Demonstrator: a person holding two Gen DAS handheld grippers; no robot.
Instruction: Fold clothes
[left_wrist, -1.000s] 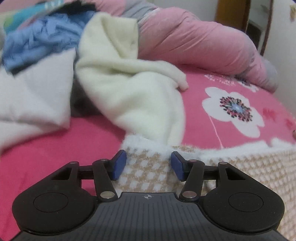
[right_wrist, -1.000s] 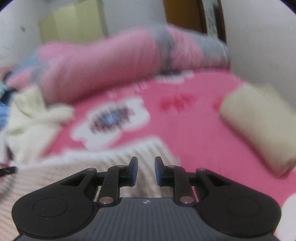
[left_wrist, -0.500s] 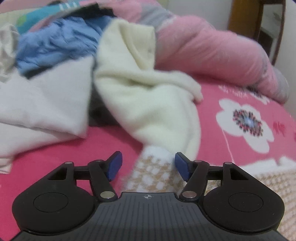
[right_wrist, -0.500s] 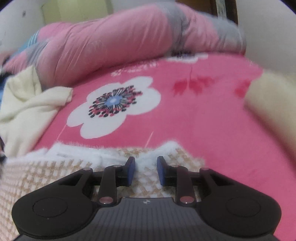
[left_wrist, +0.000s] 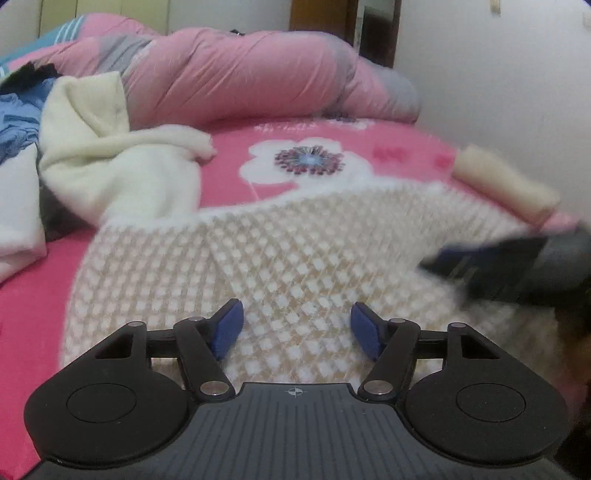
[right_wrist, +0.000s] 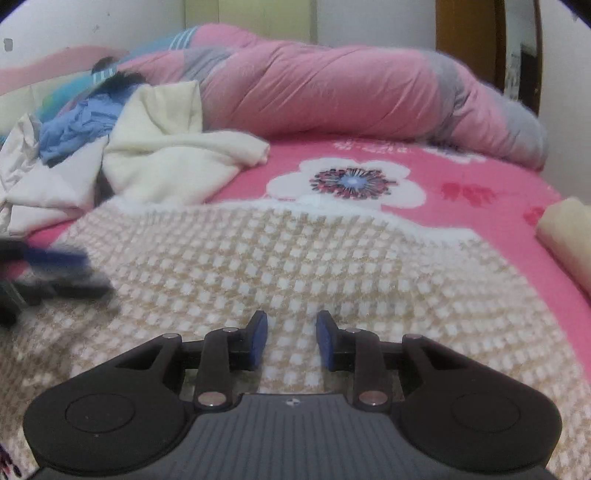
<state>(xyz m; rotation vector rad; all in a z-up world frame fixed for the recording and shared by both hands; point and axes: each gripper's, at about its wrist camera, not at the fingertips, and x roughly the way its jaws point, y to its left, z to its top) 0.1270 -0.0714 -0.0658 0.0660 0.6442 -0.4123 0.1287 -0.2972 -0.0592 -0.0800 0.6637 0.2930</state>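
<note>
While both hand-held grippers (left_wrist: 297, 328) (right_wrist: 291, 339) gape empty, checked garment (right_wrist: 295, 266) spread flat.

On the bed (right_wrist: 461, 221): one checked garment (right_wrist: 295, 266), one cream garment (right_wrist: 177, 162), one blue garment (right_wrist: 74, 125), one white garment (right_wrist: 48, 184), one cream roll (right_wrist: 569, 236), one pink duvet (right_wrist: 332, 88).

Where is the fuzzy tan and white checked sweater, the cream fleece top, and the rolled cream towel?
Tan and white checked sweater (right_wrist: 295, 258), right wrist view, middle of the fabric.
Cream fleece top (left_wrist: 122, 173), left wrist view, its crumpled body.
Rolled cream towel (left_wrist: 506, 181), left wrist view, its side.
</note>
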